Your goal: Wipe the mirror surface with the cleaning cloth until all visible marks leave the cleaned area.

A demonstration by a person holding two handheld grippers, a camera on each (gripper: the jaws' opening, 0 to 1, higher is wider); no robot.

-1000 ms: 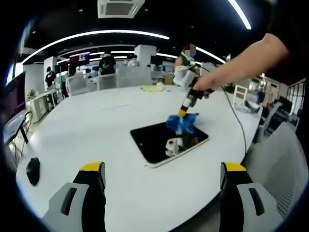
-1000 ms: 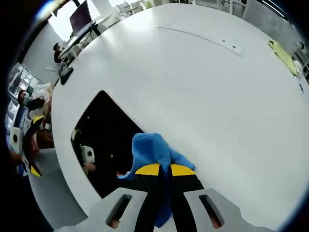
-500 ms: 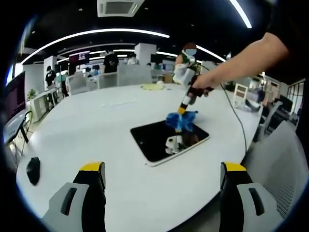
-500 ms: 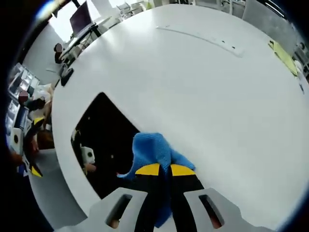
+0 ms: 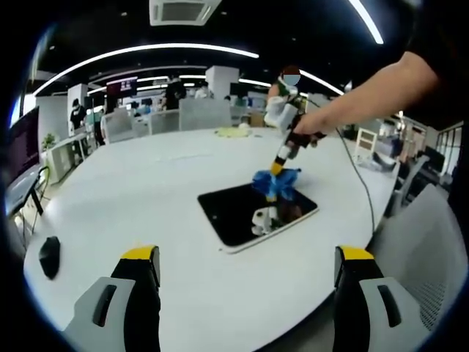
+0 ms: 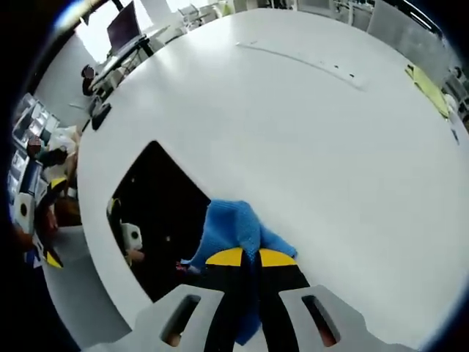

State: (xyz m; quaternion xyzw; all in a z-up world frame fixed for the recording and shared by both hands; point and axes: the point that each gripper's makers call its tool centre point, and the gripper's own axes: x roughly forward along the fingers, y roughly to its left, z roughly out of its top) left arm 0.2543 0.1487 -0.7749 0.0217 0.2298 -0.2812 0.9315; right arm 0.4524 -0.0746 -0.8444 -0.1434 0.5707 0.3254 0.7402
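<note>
— What colours are showing on the table (image 5: 139, 191)?
— It is looking plain white, and the mirror (image 5: 238, 213) is reading black with a pale rim.
— And the cleaning cloth (image 6: 233, 229)?
— It is showing bright blue, unpatterned.
— The right gripper (image 6: 244, 258)?
— Its 2 jaws are showing yellow tips over black, on grey bodies. The left gripper (image 5: 248, 257) is wearing the same yellow, black and grey.

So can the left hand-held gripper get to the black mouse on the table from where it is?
Probably yes. The left hand-held gripper is open, and bare table lies between it and the mouse; nothing blocks the way.
</note>
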